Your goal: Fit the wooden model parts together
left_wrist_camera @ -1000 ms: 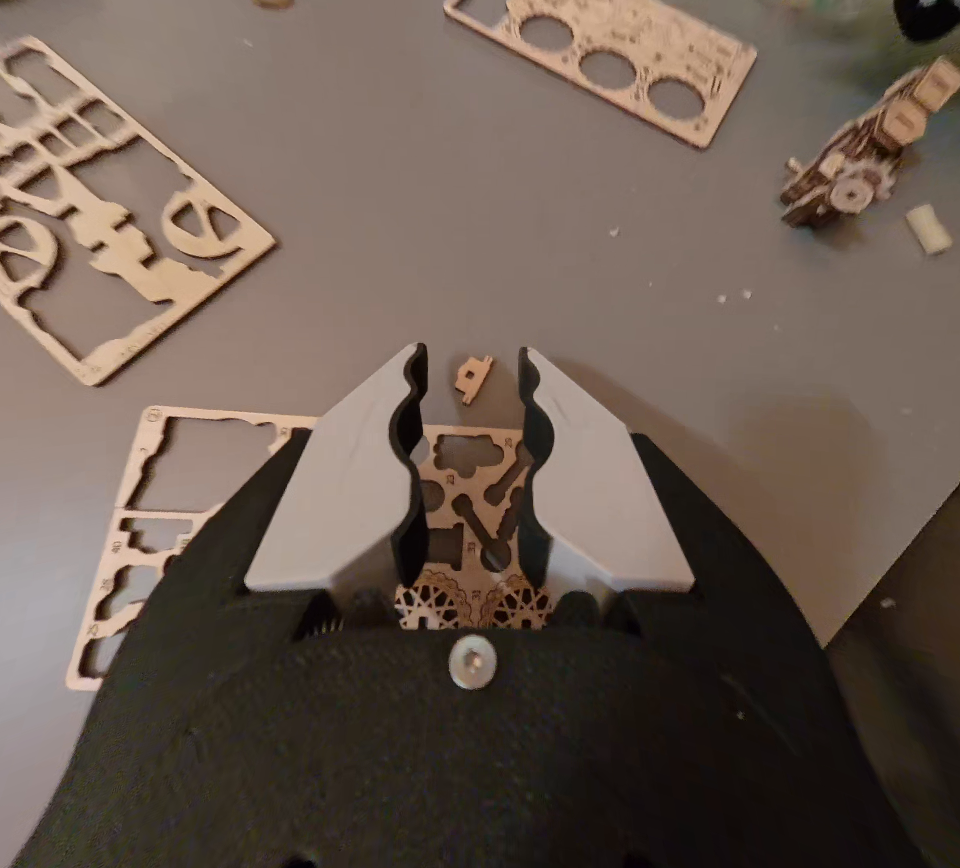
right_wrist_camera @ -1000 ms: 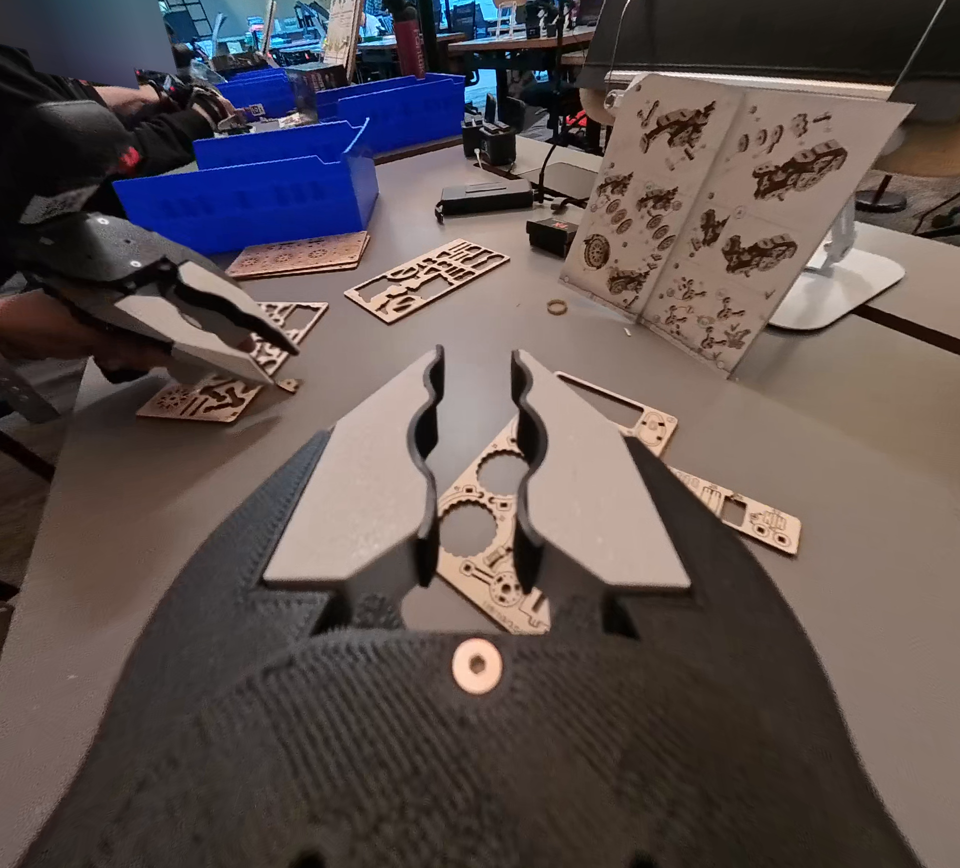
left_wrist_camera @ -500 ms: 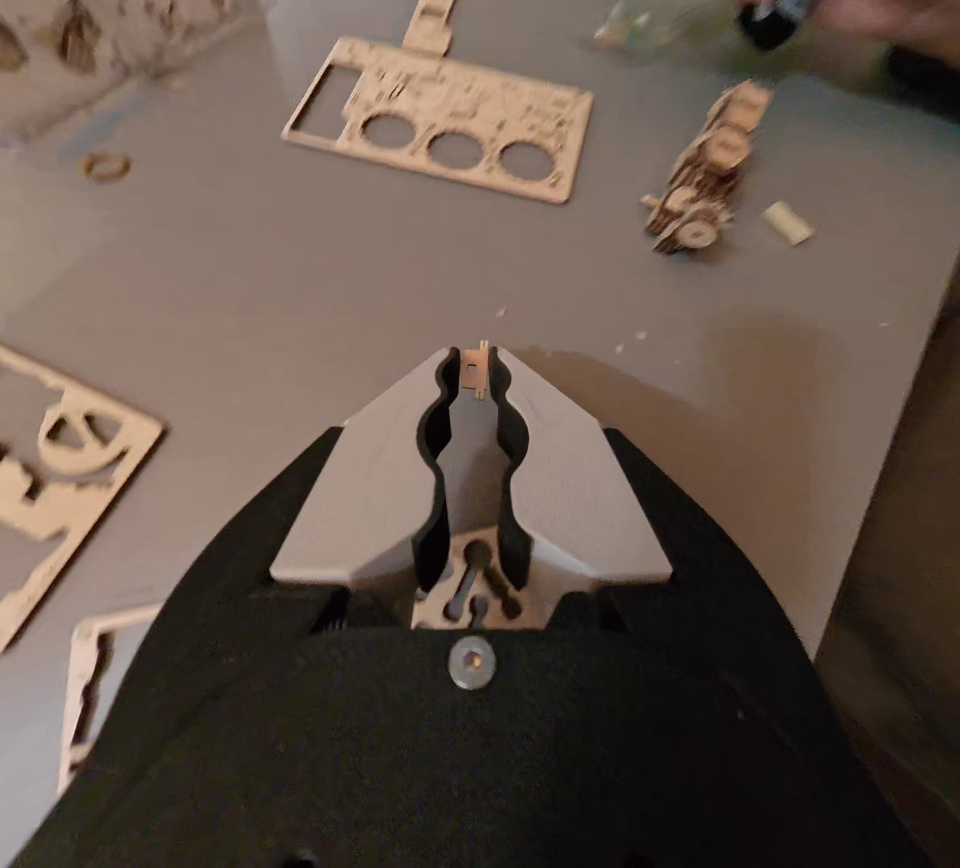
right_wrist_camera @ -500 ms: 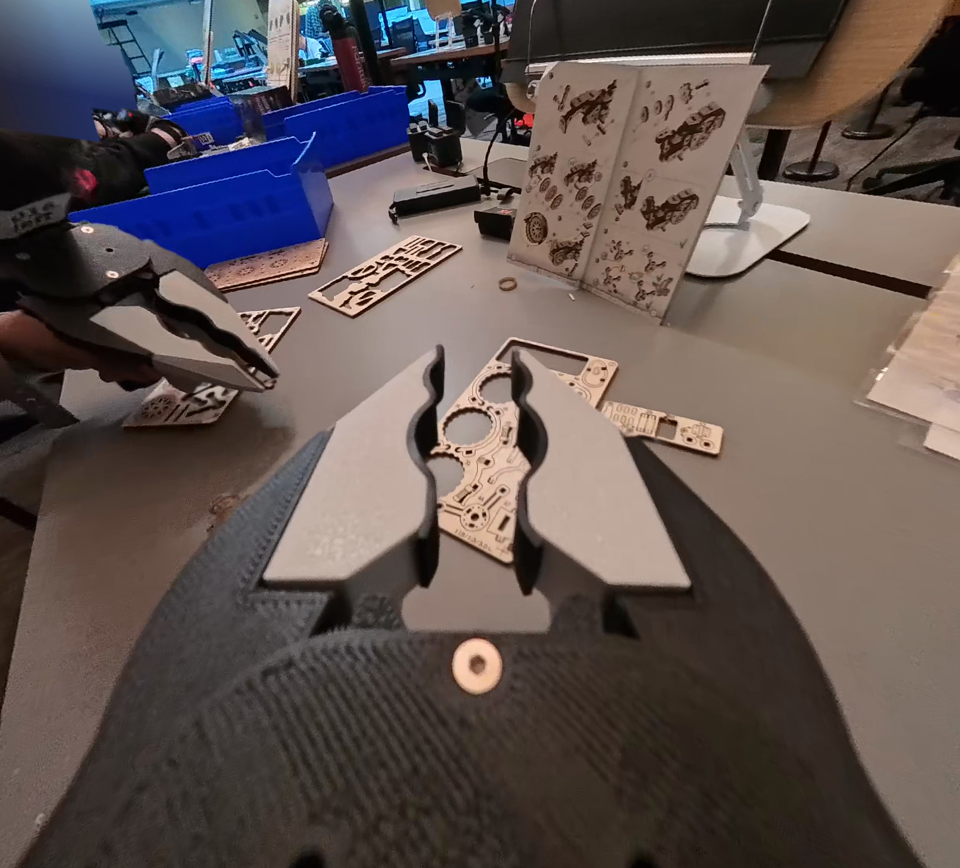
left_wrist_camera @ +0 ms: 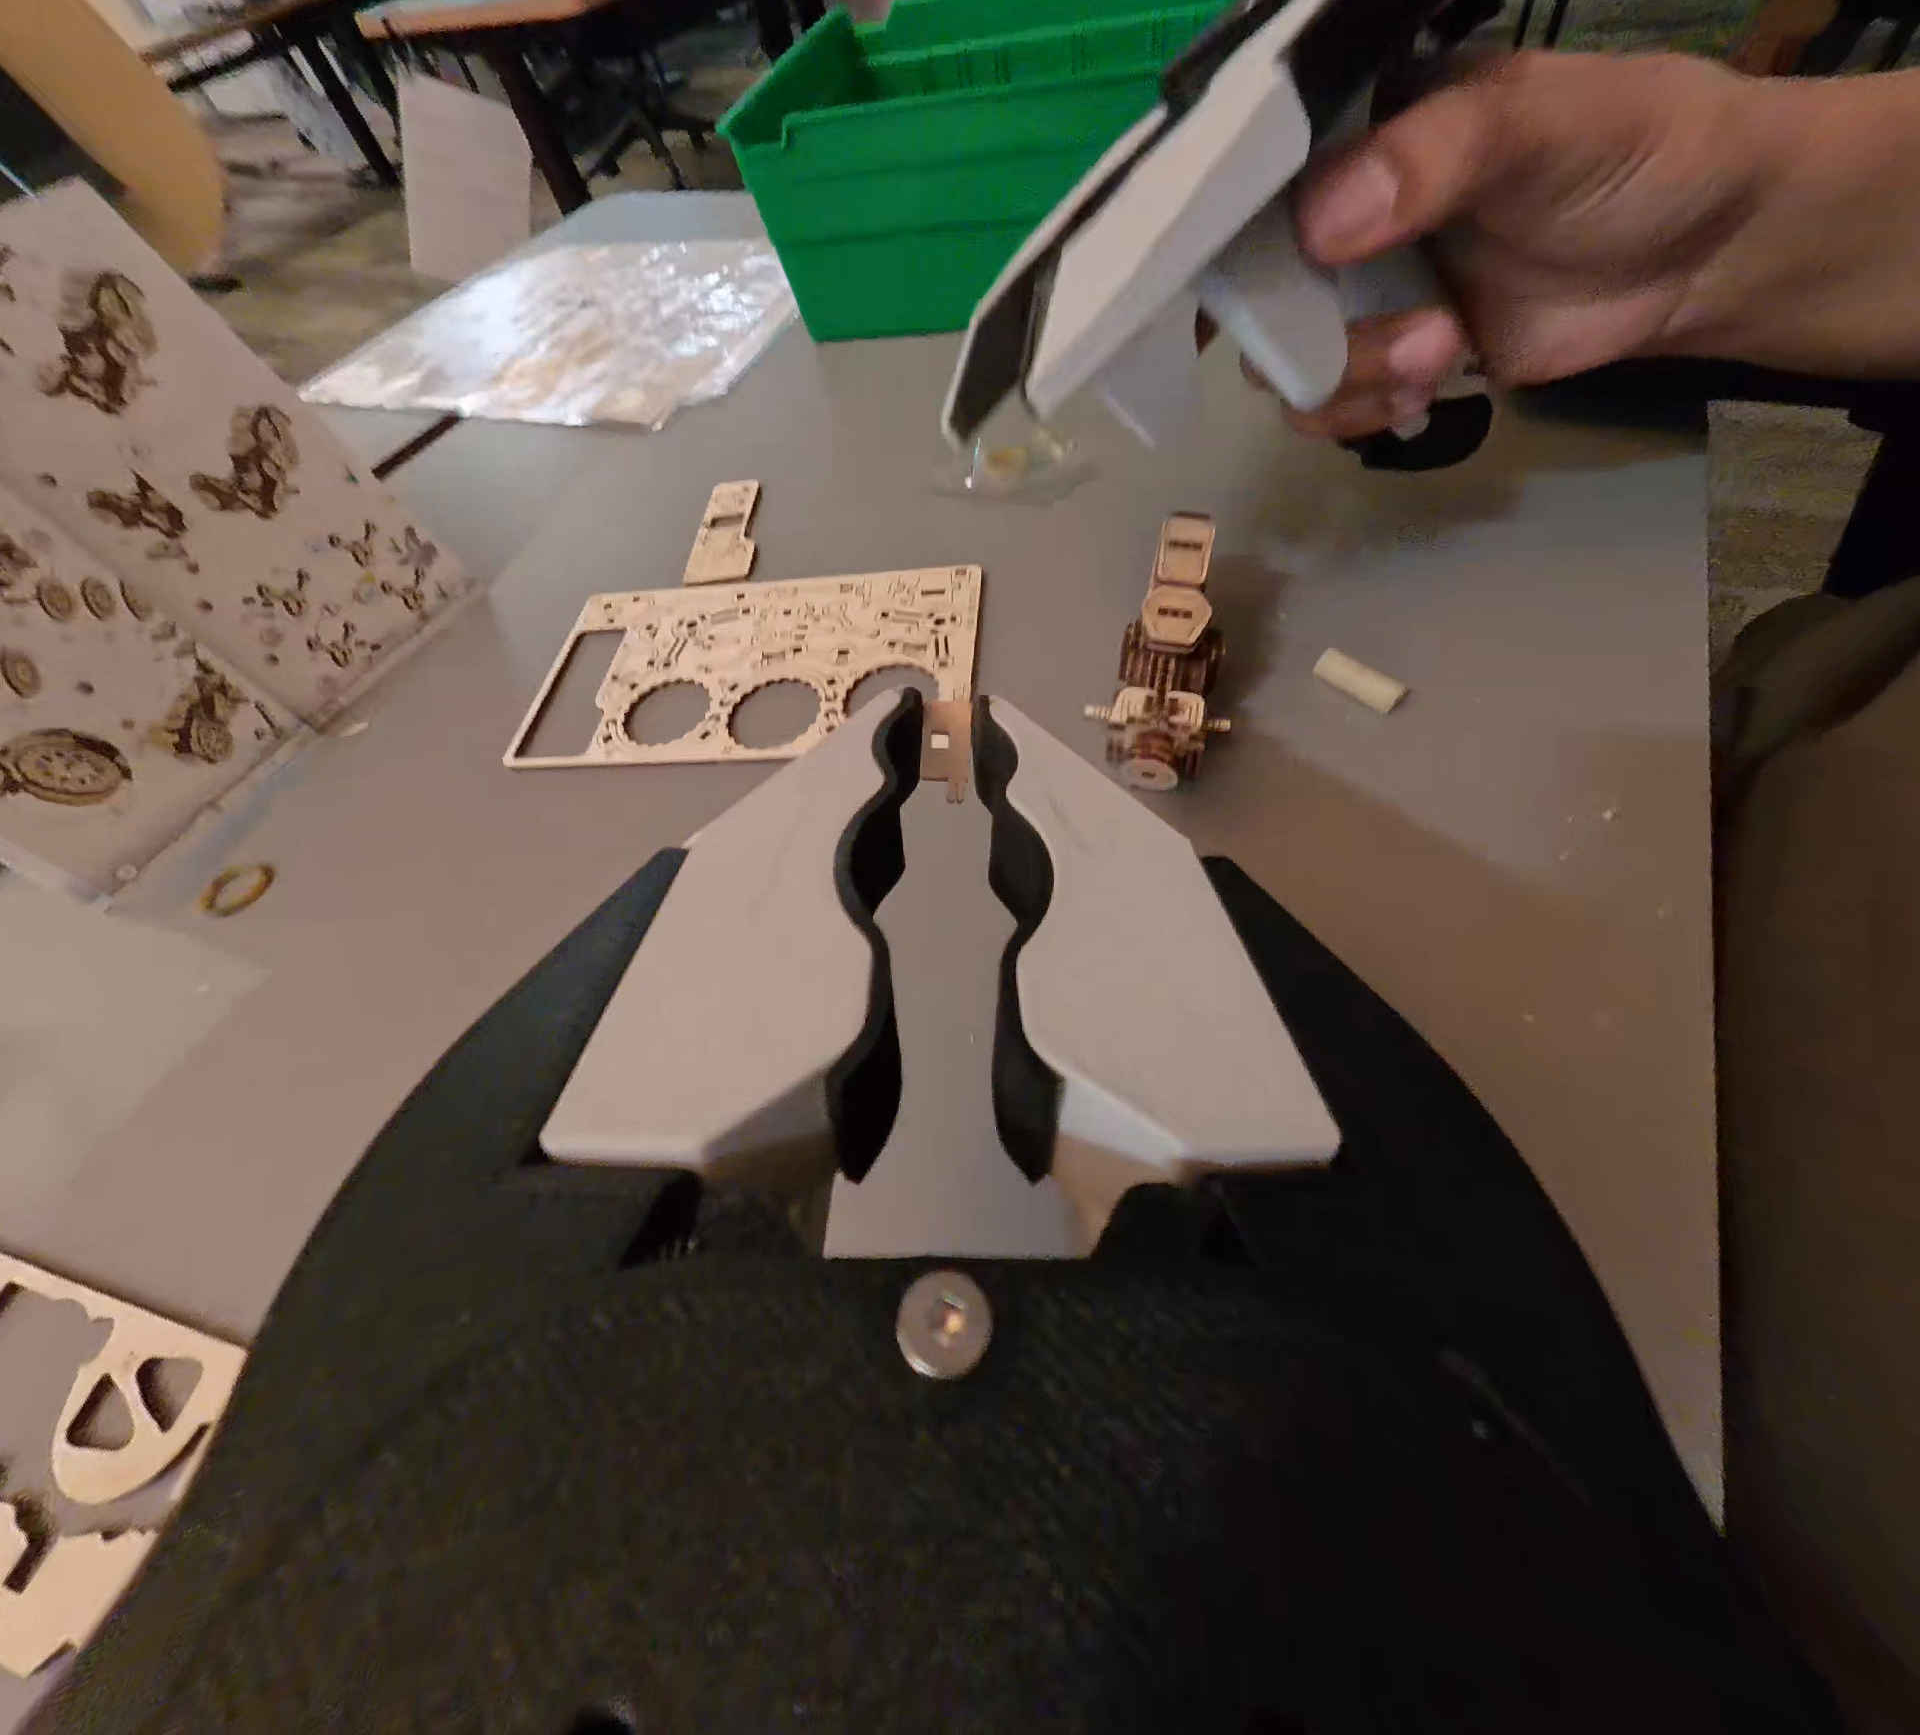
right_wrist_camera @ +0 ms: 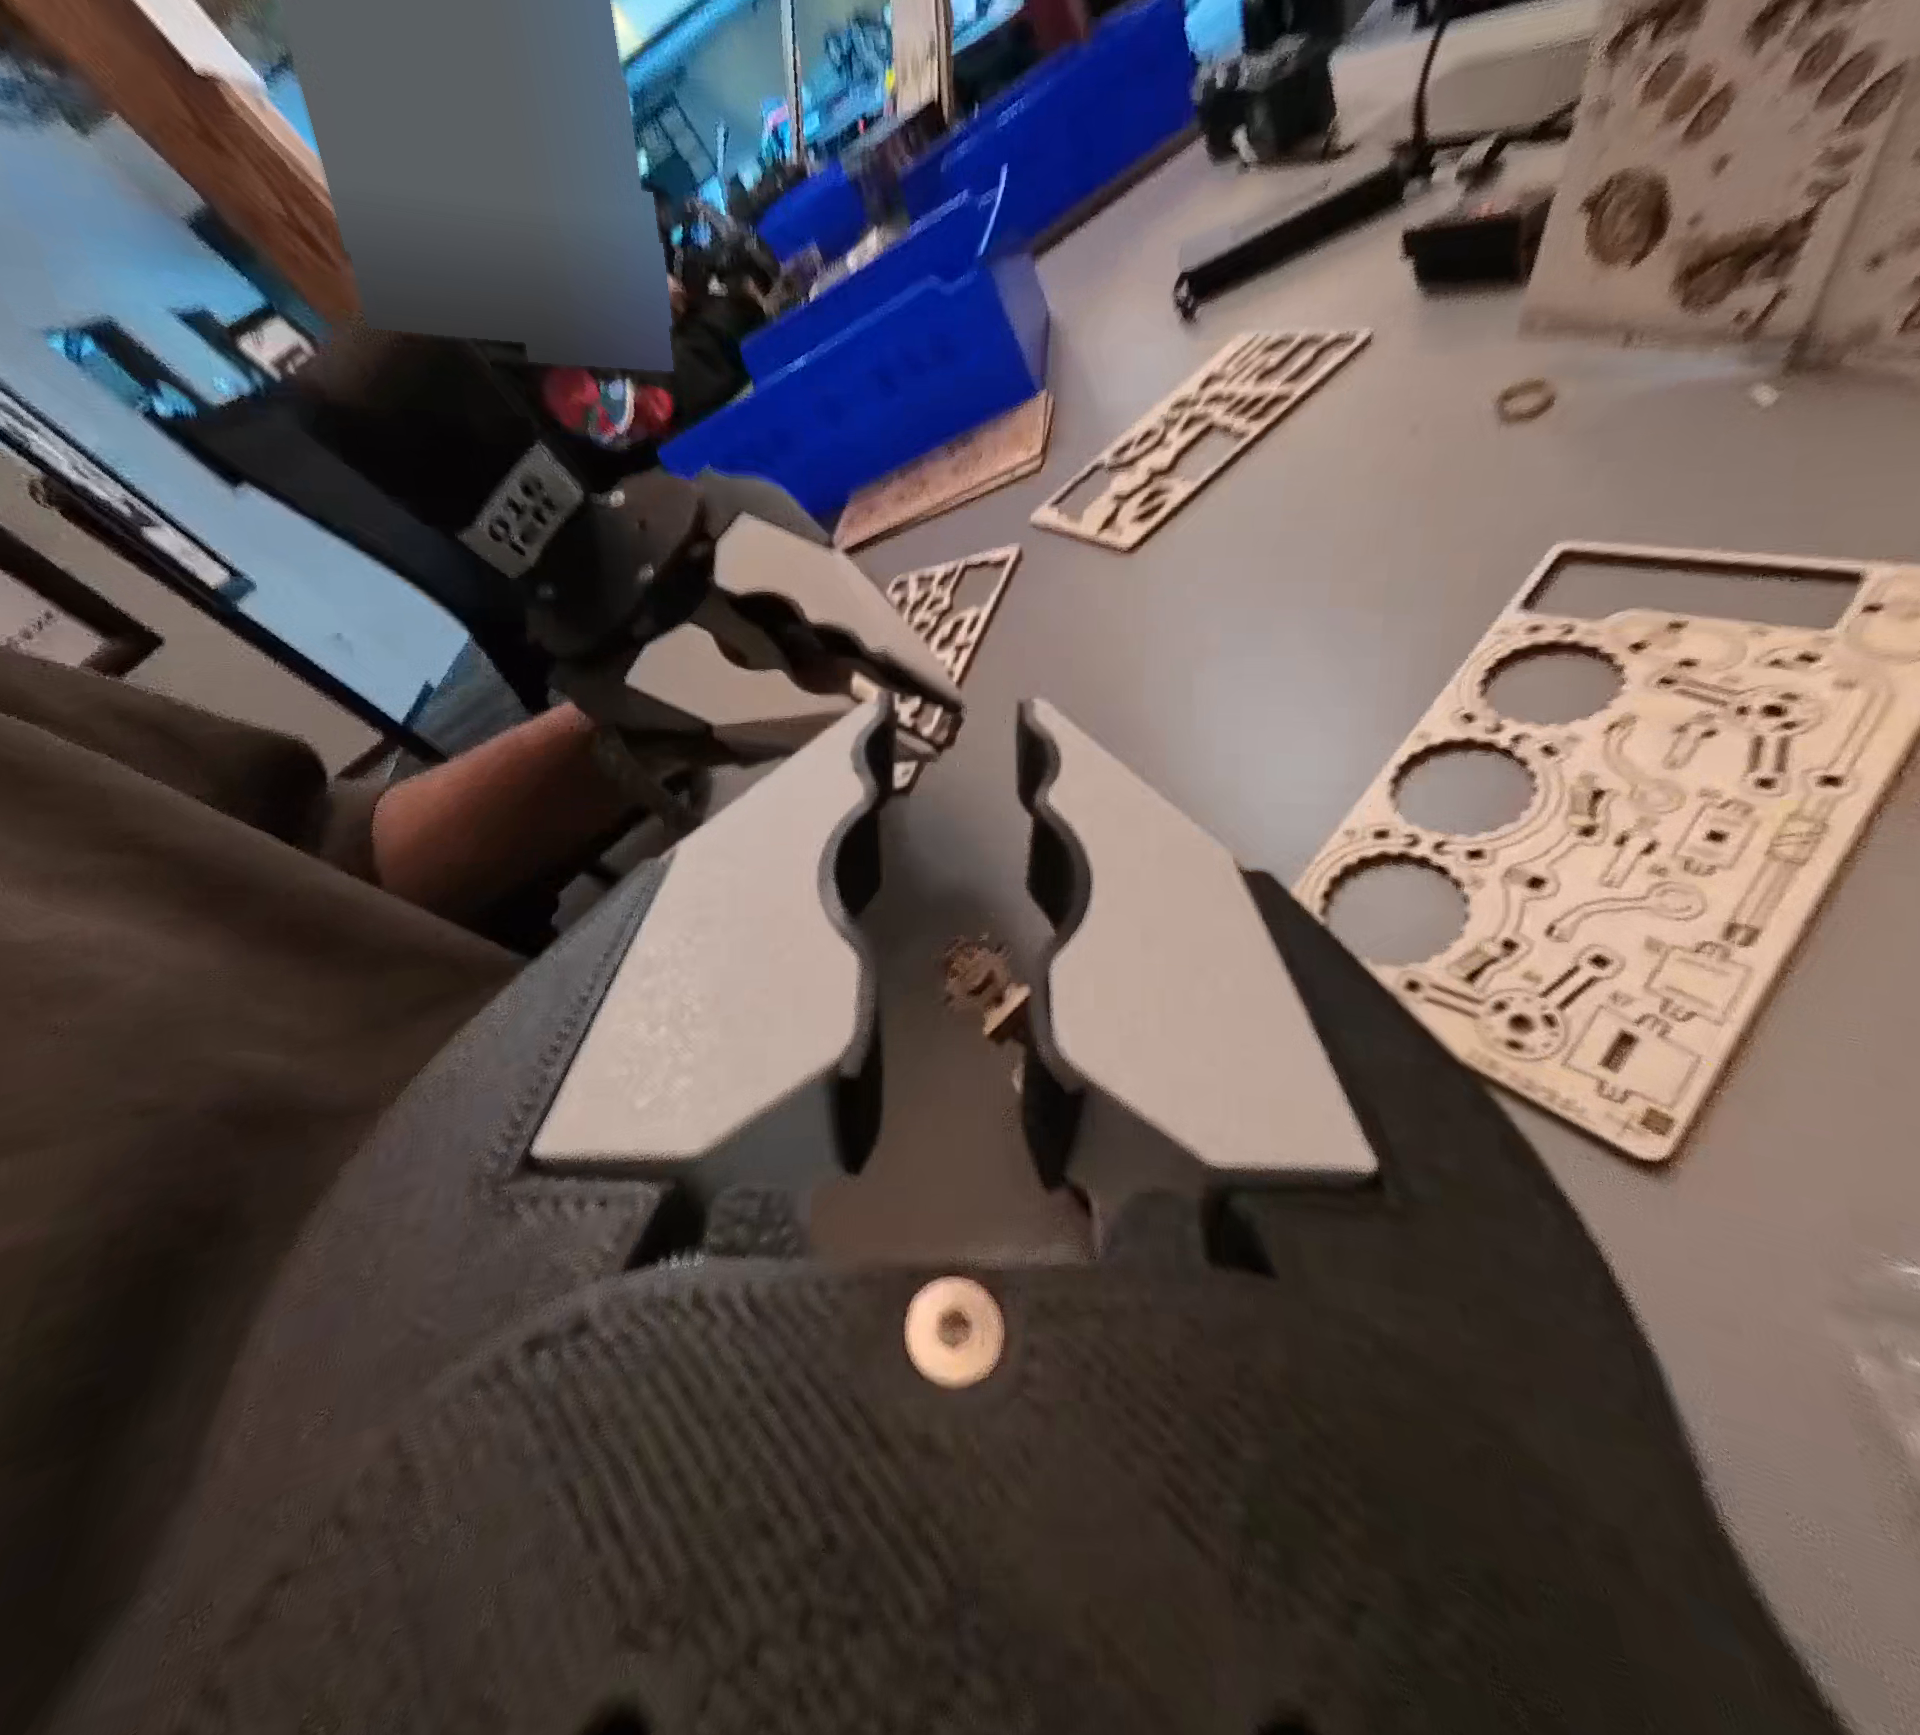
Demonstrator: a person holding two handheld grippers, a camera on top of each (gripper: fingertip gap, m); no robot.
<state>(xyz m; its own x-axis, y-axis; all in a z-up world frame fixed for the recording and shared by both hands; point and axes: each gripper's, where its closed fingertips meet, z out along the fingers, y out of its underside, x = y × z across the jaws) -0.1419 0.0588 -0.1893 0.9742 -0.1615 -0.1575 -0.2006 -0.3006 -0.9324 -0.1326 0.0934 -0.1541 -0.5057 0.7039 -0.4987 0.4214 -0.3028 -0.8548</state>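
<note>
My left gripper [left_wrist_camera: 948, 711] is shut on a small flat wooden piece [left_wrist_camera: 948, 753] and holds it above the grey table [left_wrist_camera: 1403, 906], just short of the partly built wooden model [left_wrist_camera: 1166, 669]. My right gripper [right_wrist_camera: 956, 731] is open and empty, tilted down over the model [right_wrist_camera: 982, 989], which shows between its fingers. In the left wrist view the right gripper [left_wrist_camera: 995, 418] hangs in a hand above and behind the model. In the right wrist view the left gripper [right_wrist_camera: 920, 711] comes in from the left, its tip close to my right gripper's left fingertip.
A wooden parts sheet with three round holes [left_wrist_camera: 769, 667] lies left of the model. An instruction sheet [left_wrist_camera: 156, 542] stands at the left, with a rubber ring [left_wrist_camera: 237, 887] before it. A green bin [left_wrist_camera: 966, 127], a small plastic bag [left_wrist_camera: 1008, 464] and a pale peg [left_wrist_camera: 1359, 679] lie nearby. Blue bins [right_wrist_camera: 904, 355] stand behind further parts sheets [right_wrist_camera: 1195, 438]. Spacing between my two grippers at the tips: around 6 cm. Left tips and right tips are each some 15 cm from the pale peg [left_wrist_camera: 1359, 679].
My left gripper shut on the small wooden piece, lifted it off the table and carried it toward the model. My right gripper swung round and down over the model.
</note>
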